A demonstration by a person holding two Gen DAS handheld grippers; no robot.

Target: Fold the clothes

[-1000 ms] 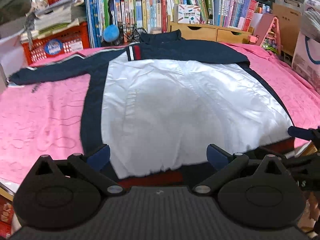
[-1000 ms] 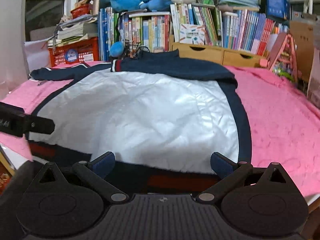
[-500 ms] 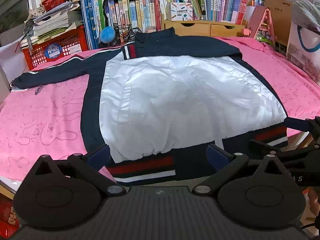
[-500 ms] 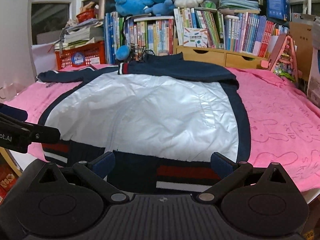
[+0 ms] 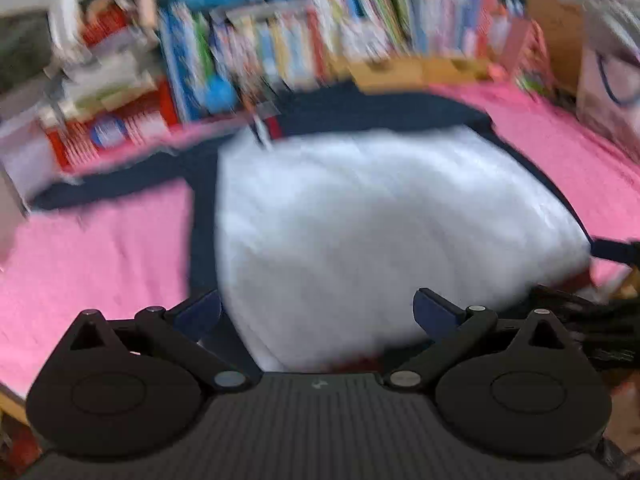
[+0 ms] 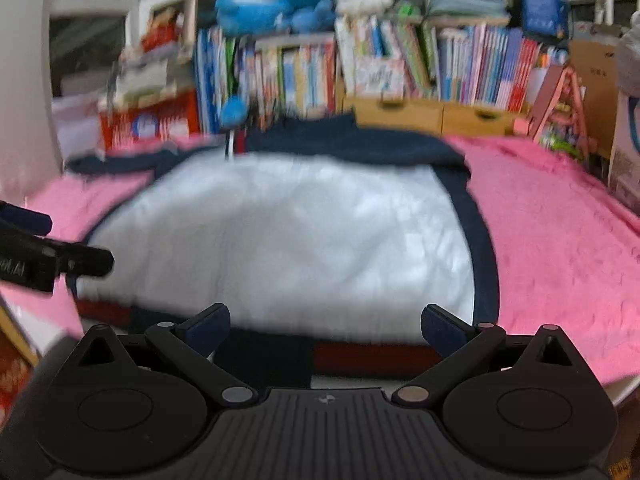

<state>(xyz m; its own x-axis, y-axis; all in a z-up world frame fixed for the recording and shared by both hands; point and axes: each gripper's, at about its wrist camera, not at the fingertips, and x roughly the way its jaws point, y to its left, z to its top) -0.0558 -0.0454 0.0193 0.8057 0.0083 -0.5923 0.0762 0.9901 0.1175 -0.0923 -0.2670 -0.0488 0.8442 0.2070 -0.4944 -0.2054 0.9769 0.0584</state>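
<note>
A jacket with a white body (image 5: 360,220) and navy sleeves lies flat on a pink blanket (image 5: 100,248); it also shows in the right wrist view (image 6: 300,240). Its striped navy-and-red hem (image 6: 360,354) lies at the near edge. My left gripper (image 5: 316,312) is open over the hem's left part. My right gripper (image 6: 324,324) is open over the hem's right part. Both views are motion-blurred. Each gripper shows at the edge of the other's view.
Shelves of books (image 6: 440,64) and plush toys (image 6: 276,4) stand behind the bed. A red basket (image 5: 112,132) is at the back left. Wooden drawers (image 6: 432,116) and a paper bag (image 5: 612,76) stand at the right.
Both grippers have moved forward and down toward the jacket's hem; less of the striped hem shows than half a second ago. Both stay open.
</note>
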